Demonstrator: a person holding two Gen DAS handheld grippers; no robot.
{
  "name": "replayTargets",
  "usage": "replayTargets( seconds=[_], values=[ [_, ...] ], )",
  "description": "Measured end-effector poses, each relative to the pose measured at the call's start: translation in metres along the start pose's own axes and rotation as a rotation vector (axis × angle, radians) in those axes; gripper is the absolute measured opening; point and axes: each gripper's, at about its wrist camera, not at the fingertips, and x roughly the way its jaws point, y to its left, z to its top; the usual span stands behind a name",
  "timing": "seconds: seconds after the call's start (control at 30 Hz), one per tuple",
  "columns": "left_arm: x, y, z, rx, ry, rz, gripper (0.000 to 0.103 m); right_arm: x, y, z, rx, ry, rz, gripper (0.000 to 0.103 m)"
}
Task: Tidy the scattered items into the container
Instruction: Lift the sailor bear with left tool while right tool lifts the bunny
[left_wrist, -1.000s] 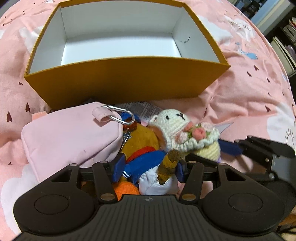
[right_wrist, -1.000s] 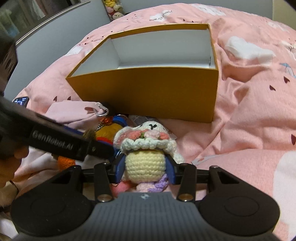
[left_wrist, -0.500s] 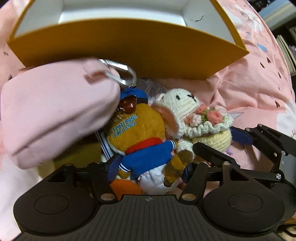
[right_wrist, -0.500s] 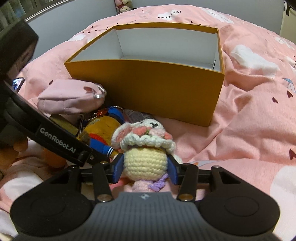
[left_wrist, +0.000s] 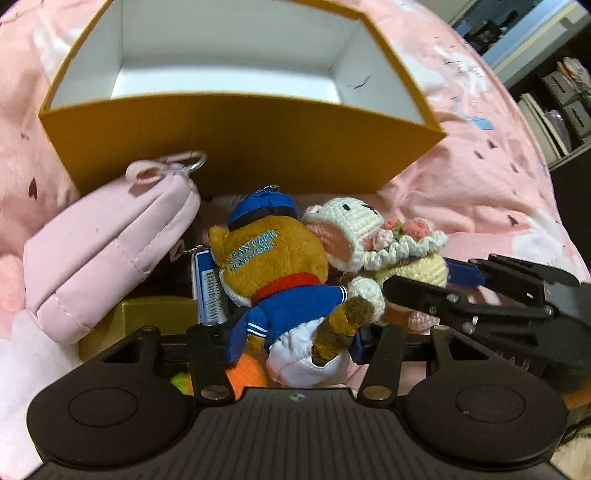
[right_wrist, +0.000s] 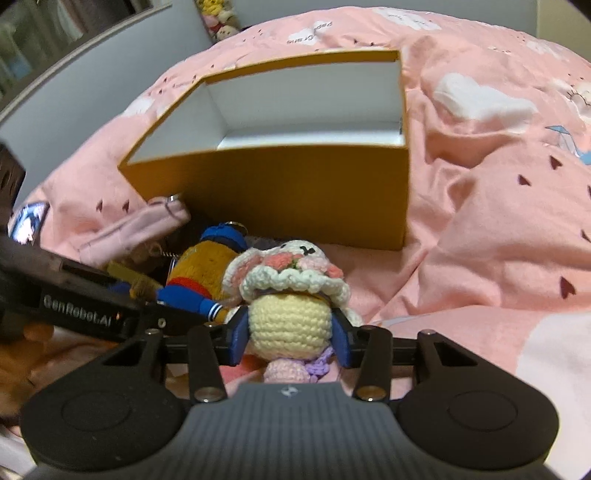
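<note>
Here the left gripper has its blue pads on both sides of the brown plush bear, low on its white trousers and blue jacket. Its jaws have just been closing, about half open, and the bear's lower body fills the gap between them; the pads seem to press on it, so the bear looks held. The bear wears a blue cap and has blue letters on its back. It lies just in front of the near wall of the orange box.

The right gripper is also about half open and clamps the pale yellow body of the crochet bunny. The bunny has a white frilled collar with pink flowers, and its white head points toward the box. The two toys touch each other, the bunny's pink ear against the bear's shoulder.

The box stands open on the pink bedcover and its white inside is bare in both views. A pink pouch with a metal clip leans tilted to the left of the bear, its top close to the box wall. Under the pouch a small gold box is seen, and an orange thing lies below the bear, partly hidden by the gripper
</note>
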Motion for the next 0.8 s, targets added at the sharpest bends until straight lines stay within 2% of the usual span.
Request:
replayTargets(
  seconds=[0.3,0.8],
  values=[
    [-0.032,-0.012,-0.001,0.085,-0.142,-0.047,0.06,-0.032,-0.001,0.016,0.018,-0.088,0.007,0.048],
    [-0.081,-0.024,0.022,0.196,-0.409,-0.039,0.059,-0.063,0.018,0.055,-0.056,-0.258,-0.008,0.048]
  ],
)
